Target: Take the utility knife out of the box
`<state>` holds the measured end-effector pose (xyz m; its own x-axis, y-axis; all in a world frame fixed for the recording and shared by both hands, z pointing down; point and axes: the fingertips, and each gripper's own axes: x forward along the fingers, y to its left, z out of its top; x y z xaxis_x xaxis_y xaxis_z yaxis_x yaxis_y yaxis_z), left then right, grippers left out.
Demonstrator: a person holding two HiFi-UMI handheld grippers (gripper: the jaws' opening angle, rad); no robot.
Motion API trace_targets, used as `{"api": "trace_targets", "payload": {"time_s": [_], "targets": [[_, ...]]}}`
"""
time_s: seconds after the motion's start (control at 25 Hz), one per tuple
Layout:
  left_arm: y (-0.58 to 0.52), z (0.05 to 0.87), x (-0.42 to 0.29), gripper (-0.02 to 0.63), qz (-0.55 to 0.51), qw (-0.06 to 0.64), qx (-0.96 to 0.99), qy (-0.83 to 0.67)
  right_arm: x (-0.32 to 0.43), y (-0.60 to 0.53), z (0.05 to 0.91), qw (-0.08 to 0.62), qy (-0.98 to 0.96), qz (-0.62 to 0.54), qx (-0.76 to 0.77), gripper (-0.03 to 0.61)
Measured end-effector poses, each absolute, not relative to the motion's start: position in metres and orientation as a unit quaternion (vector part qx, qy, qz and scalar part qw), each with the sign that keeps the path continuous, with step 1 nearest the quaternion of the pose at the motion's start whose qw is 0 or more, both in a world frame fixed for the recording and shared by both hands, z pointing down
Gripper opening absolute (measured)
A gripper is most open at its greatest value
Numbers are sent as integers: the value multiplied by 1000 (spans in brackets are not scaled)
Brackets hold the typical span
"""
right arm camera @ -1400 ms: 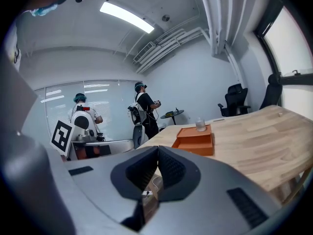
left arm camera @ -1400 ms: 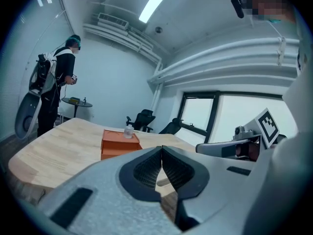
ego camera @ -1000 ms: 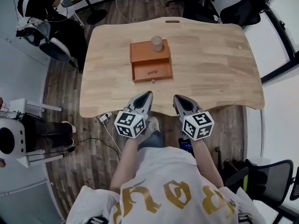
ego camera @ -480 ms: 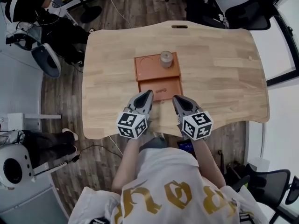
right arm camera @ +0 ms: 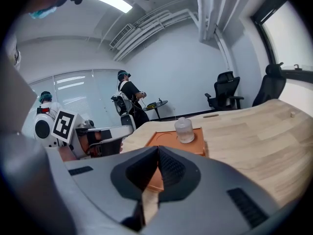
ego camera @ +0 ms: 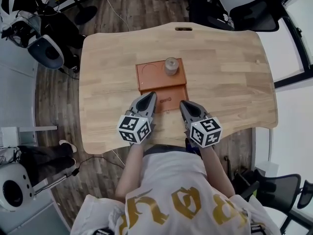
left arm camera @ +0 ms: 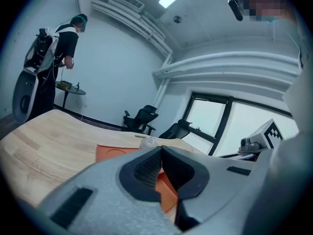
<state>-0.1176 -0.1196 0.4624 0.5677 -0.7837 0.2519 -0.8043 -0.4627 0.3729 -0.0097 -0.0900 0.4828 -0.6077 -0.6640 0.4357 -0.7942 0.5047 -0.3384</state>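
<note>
An orange box (ego camera: 156, 77) sits mid-table with its drawer (ego camera: 175, 103) pulled out toward me. A small orange utility knife (ego camera: 164, 101) lies in the drawer. A clear glass jar (ego camera: 171, 65) stands on the box's top. My left gripper (ego camera: 152, 95) is shut and empty, with its tip at the drawer's left front corner. My right gripper (ego camera: 183, 104) is also shut and empty, at the drawer's right front corner. The left gripper view shows the left gripper (left arm camera: 161, 149) with jaws closed over the box (left arm camera: 115, 152). The right gripper view shows the right gripper (right arm camera: 157, 149), the box (right arm camera: 166, 137) and the jar (right arm camera: 184, 130).
The wooden table (ego camera: 225, 82) has its curved front edge just under my grippers. Black office chairs (ego camera: 244, 13) stand beyond the far side. A person (right arm camera: 128, 99) with equipment stands past the table's far left, by a small round table (right arm camera: 157, 103).
Both grippers have moved forward from the table's front edge to the open drawer's front corners. Both stayed shut. The box and jar have not moved on the table.
</note>
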Motion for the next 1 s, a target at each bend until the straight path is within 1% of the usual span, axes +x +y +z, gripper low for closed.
{"api": "trace_targets", "payload": {"time_s": [0.28,1.0], "targets": [[-136,454,-107,11,26,213,857,-468,3,-104,487,125,-857,262,426,12],[-146,486,-117,11,58,230,848,-474,7,-131,507,127,-854,269,428,12]]}}
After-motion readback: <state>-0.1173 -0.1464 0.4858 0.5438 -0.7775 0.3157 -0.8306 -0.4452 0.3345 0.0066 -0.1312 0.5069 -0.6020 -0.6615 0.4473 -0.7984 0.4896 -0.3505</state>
